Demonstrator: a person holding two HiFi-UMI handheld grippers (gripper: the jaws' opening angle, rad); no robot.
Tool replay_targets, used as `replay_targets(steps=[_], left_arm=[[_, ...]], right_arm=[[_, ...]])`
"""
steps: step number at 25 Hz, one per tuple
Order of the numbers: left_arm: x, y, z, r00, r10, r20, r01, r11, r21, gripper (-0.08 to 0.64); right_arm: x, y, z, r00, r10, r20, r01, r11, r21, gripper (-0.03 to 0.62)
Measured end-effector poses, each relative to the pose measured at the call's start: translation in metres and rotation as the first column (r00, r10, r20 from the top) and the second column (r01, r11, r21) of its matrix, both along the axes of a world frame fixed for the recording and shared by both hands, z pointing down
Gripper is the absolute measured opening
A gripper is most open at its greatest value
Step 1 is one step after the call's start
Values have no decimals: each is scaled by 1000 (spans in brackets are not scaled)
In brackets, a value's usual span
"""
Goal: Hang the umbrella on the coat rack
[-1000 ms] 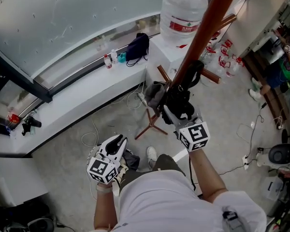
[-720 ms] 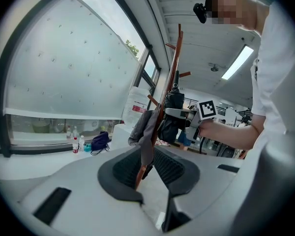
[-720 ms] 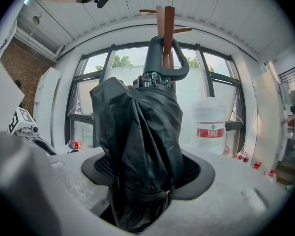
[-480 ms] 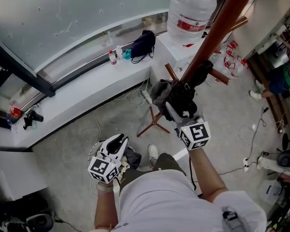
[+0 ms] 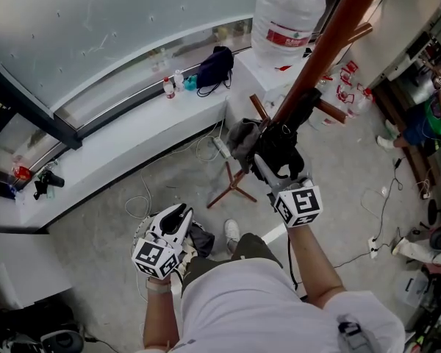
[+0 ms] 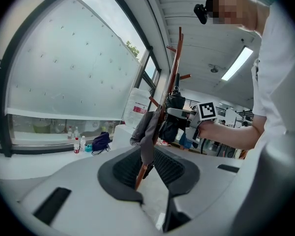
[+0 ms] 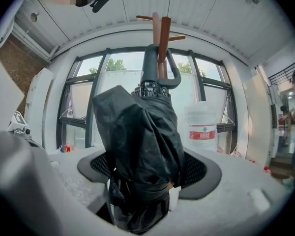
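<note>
A black folded umbrella (image 5: 281,147) hangs against the red-brown coat rack pole (image 5: 331,28). In the right gripper view its curved handle (image 7: 153,65) is hooked up by the rack's pegs (image 7: 163,31). My right gripper (image 5: 279,169) is level at the umbrella's bundled fabric (image 7: 137,141). Its jaws are opening, with the fabric loose between the wide-apart pads (image 7: 196,168). My left gripper (image 5: 178,215) hangs low at the left, open and empty. From the left gripper view, the rack (image 6: 174,68) and the umbrella (image 6: 174,122) show beyond its jaws.
A grey garment (image 5: 241,140) hangs lower on the rack. A large water jug (image 5: 287,13) stands on a white cabinet behind. A dark bag (image 5: 213,68) and small bottles (image 5: 173,85) sit on the window ledge. Cables lie on the floor, and a person (image 5: 426,116) is at far right.
The right gripper stays at the umbrella beside the pole, and its jaws look a little wider apart. The left gripper has not moved.
</note>
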State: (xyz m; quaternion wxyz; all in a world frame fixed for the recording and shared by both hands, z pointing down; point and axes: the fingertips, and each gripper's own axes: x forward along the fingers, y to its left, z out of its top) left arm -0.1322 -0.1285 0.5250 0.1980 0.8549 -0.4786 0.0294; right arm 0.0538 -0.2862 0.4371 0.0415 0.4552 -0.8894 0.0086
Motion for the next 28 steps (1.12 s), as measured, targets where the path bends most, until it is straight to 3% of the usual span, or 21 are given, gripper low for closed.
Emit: replay_targets(steps=[12, 20, 28], left_arm=[[3, 8, -7, 998, 56, 0, -56, 998, 24, 63], [-5, 23, -9, 998, 59, -3, -58, 998, 39, 63], [-23, 45, -15, 999, 33, 2, -33, 997, 68, 63]], right_arm=[[21, 25, -7, 997, 80, 21, -80, 997, 1, 359], [19, 63, 1, 996, 81, 37, -80, 997, -18, 359], [-28, 112, 19, 999, -52, 16, 53, 997, -48, 331]])
